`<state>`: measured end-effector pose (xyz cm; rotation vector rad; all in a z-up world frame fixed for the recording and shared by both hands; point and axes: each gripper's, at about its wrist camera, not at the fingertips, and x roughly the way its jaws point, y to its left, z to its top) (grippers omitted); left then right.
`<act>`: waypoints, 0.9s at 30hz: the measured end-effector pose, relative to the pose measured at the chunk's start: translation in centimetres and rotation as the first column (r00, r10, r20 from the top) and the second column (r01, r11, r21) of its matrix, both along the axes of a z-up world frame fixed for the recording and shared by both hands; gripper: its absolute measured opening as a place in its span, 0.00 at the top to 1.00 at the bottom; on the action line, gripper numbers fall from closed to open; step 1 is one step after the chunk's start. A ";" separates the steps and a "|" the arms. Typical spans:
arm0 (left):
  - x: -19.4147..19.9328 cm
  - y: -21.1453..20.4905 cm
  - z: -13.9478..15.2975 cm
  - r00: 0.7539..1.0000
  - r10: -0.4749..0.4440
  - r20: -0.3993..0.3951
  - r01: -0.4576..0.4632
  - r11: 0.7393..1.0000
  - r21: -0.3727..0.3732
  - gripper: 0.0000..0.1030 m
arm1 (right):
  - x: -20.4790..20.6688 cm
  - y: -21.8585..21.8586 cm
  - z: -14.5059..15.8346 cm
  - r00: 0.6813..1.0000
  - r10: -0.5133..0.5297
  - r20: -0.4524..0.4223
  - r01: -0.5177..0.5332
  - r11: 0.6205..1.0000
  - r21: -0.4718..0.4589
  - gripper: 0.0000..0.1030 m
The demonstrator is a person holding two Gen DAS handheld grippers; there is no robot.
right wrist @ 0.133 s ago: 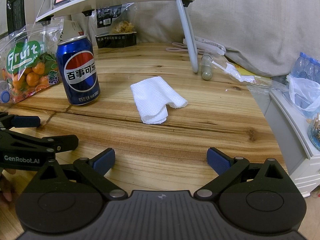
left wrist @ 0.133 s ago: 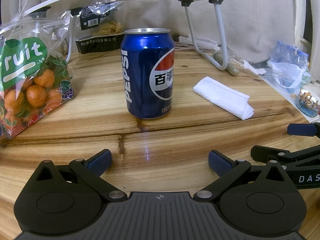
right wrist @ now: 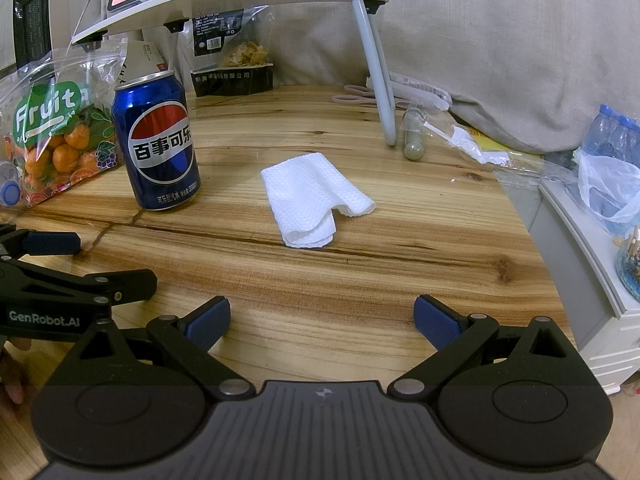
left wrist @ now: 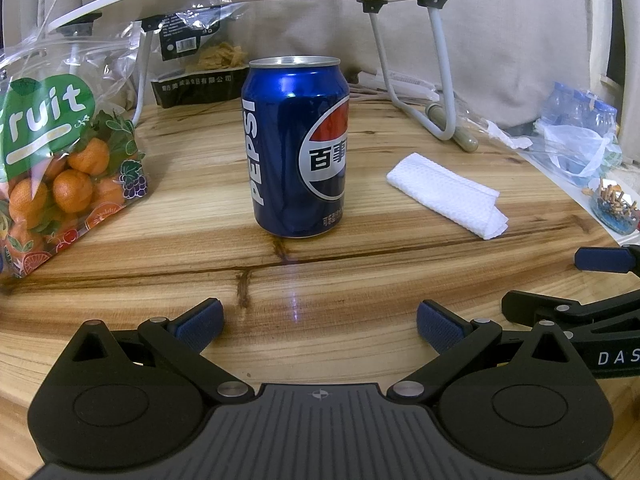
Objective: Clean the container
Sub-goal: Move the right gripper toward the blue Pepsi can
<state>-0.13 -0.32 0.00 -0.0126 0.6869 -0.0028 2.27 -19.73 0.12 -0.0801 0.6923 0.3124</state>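
1. The Pepsi can point(left wrist: 295, 148) stands upright on the wooden worktop point(left wrist: 160, 248), directly ahead of the left gripper point(left wrist: 319, 326) and well apart from it. Nothing touches it yet, so the cleaning looks not begun.

2. The can is tall, narrow and glossy. A push high on its side, or a wipe with no hold on it, would likely tip it or skid it along the worktop. Whether it is full or empty cannot be told; its top looks open, so a tip could spill.

3. The folded white cloth point(right wrist: 314, 200) lies flat to the can's right, apart from it and ahead of the right gripper point(right wrist: 322, 324). It is thin and limp: fingers point(right wrist: 438, 326) closing too high would miss it, and a pinch on one layer might unfold it and drag it across the wood.

4. Both grippers have their fingers spread wide and hold nothing. The left's spread looks enough to take the can, but an off-centre approach would knock it with one pad before the other arrives.

5. The two grippers sit just beside each other, each showing at the other camera's edge. Reaching inward together risks a collision.

6. The fruit bag point(left wrist: 60, 168) lies near the can's left, and the white leg point(right wrist: 376, 76) of a small raised table stands behind the cloth; a toppled can could roll into either.
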 end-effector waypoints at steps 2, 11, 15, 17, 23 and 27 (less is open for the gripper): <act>0.0 0.0 0.0 1.000 0.000 0.000 0.000 1.000 0.000 0.00 | 0.0 -0.2 0.1 1.000 0.015 0.003 -0.015 1.000 -0.005 0.00; -0.1 -0.1 0.0 1.000 0.000 0.000 0.000 1.000 -0.002 0.00 | -0.2 -1.1 -0.1 0.999 0.044 0.011 -0.044 0.999 -0.008 0.00; 0.0 0.0 0.0 1.000 0.000 -0.001 0.000 1.000 -0.002 0.00 | -0.4 -1.4 0.6 0.995 0.093 0.037 -0.095 0.995 0.035 0.04; 0.0 0.2 0.0 1.000 0.000 -0.002 0.000 1.000 -0.006 0.00 | -0.6 -1.8 1.9 0.984 0.134 0.114 -0.147 0.983 0.108 0.05; 0.1 0.2 0.0 1.000 0.000 -0.002 0.000 1.000 -0.004 0.00 | 0.6 2.5 5.8 0.876 0.366 0.313 -0.400 0.915 0.051 0.10; 0.0 0.0 -0.1 1.000 0.000 -0.001 0.000 1.000 -0.001 0.00 | 3.2 5.7 5.3 0.823 0.460 0.332 -0.502 0.864 0.048 0.10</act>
